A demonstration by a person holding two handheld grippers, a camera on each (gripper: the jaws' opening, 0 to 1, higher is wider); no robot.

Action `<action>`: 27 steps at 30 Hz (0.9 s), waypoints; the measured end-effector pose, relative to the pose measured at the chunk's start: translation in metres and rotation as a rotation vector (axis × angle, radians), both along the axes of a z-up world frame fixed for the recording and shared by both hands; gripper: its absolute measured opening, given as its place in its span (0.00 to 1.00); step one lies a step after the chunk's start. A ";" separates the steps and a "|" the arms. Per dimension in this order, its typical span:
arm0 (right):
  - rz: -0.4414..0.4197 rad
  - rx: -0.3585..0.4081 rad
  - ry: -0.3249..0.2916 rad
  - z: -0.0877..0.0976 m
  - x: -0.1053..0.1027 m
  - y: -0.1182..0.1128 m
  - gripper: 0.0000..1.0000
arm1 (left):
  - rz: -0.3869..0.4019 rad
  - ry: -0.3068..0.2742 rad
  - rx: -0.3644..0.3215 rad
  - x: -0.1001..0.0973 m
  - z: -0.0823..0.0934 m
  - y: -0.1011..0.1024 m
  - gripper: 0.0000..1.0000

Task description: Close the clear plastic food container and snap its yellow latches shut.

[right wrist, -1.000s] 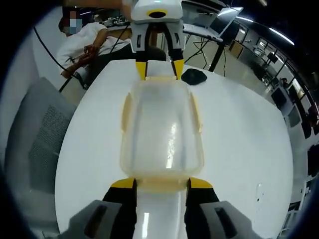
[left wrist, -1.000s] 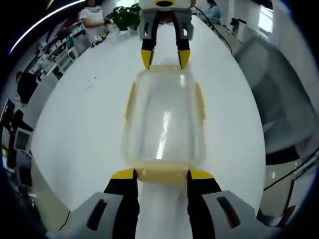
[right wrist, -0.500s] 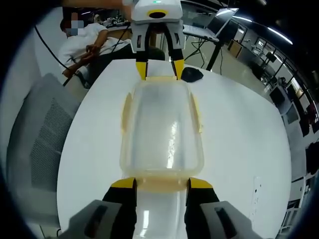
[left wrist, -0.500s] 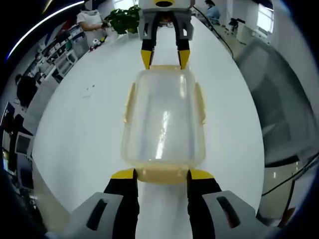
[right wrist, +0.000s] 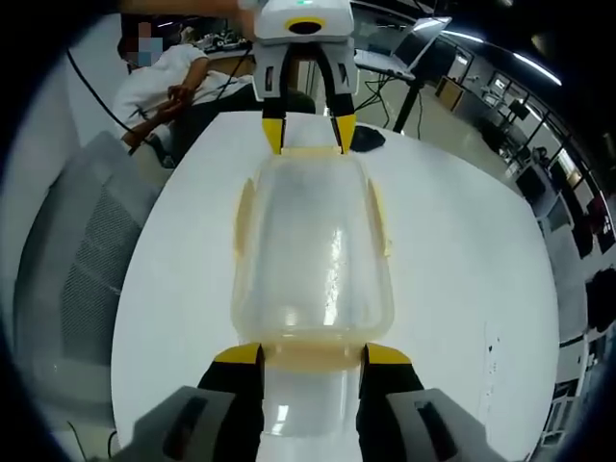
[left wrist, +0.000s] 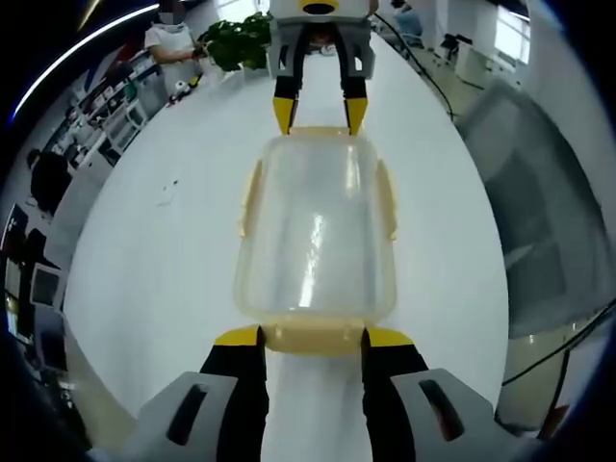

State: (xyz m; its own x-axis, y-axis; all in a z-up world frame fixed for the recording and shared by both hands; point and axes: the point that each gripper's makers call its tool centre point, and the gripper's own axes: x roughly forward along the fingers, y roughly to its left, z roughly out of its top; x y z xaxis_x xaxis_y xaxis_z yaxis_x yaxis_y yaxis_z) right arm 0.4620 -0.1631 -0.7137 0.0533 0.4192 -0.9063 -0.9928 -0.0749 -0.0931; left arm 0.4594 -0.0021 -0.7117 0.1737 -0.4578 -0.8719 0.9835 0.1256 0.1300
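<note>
Clear plastic, the food container (left wrist: 316, 231) sat lengthwise on the white table (left wrist: 164, 241), lid on, between my two grippers. My left gripper (left wrist: 300, 337) stood spread at the near yellow end latch (left wrist: 313, 337), tips on either side of it, clamping nothing. My right gripper (right wrist: 300, 354) stood spread likewise at the opposite end latch (right wrist: 313, 358), the side latches (right wrist: 244, 217) lying flat.

At the bottom of the left gripper view, the left gripper (left wrist: 311, 336) has two black jaws capped with yellow tips, rising from pale grey housings with dark oval slots. The right gripper (right wrist: 310, 354), at the bottom of the right gripper view, looks the same. At the top centre of each view, the opposite gripper shows a white-grey body with a yellow-ringed front and yellow-tipped jaws.
</note>
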 end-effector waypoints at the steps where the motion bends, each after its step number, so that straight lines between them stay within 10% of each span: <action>1: 0.001 -0.003 -0.002 0.000 0.000 -0.004 0.35 | -0.003 0.002 0.000 0.000 0.000 -0.003 0.35; 27: -0.032 -0.004 -0.006 0.005 -0.003 -0.064 0.35 | -0.036 -0.002 -0.020 0.002 0.000 -0.064 0.35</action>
